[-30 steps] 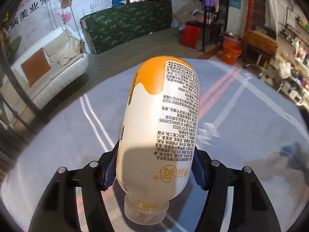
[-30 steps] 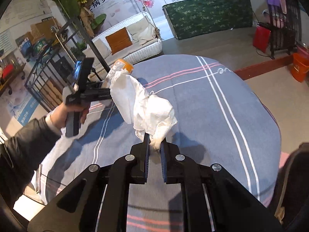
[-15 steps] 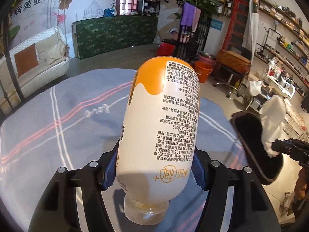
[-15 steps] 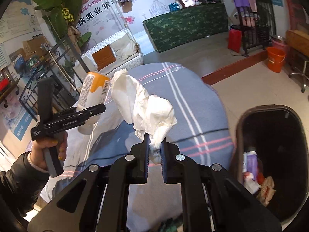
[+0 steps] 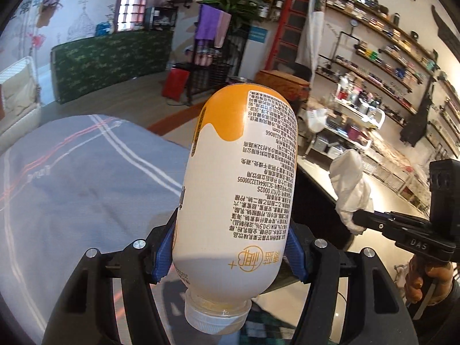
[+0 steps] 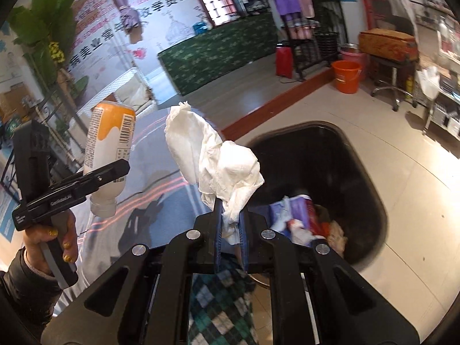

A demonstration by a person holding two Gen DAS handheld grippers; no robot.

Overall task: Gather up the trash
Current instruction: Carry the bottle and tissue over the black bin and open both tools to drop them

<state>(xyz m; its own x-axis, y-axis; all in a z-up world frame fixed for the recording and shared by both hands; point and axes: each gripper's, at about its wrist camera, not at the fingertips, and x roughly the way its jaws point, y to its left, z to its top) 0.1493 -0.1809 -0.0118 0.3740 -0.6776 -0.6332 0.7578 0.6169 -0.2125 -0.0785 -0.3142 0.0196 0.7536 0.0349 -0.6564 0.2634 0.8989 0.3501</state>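
Observation:
My left gripper (image 5: 230, 247) is shut on a white and orange drink bottle (image 5: 238, 189), held with its cap toward the camera. The right wrist view shows that same bottle (image 6: 110, 141) in the left gripper (image 6: 115, 176) above the table's edge. My right gripper (image 6: 230, 224) is shut on a crumpled white tissue (image 6: 215, 161), held up over the near rim of a black trash bin (image 6: 359, 172) on the floor. The bin holds several pieces of wrapper and paper trash (image 6: 299, 218). In the left wrist view the tissue (image 5: 349, 187) hangs from the right gripper (image 5: 358, 220) at the right.
A blue-grey striped tablecloth (image 5: 80, 178) covers the table at the left. An orange bucket (image 6: 346, 76), a red bag (image 6: 284, 57) and a wheeled stool (image 6: 394, 86) stand on the tiled floor beyond the bin. Shelves (image 5: 373, 66) line the right wall.
Both grippers have swung to the right, off the table toward the bin, each keeping its load. The bin has come into full view below the tissue.

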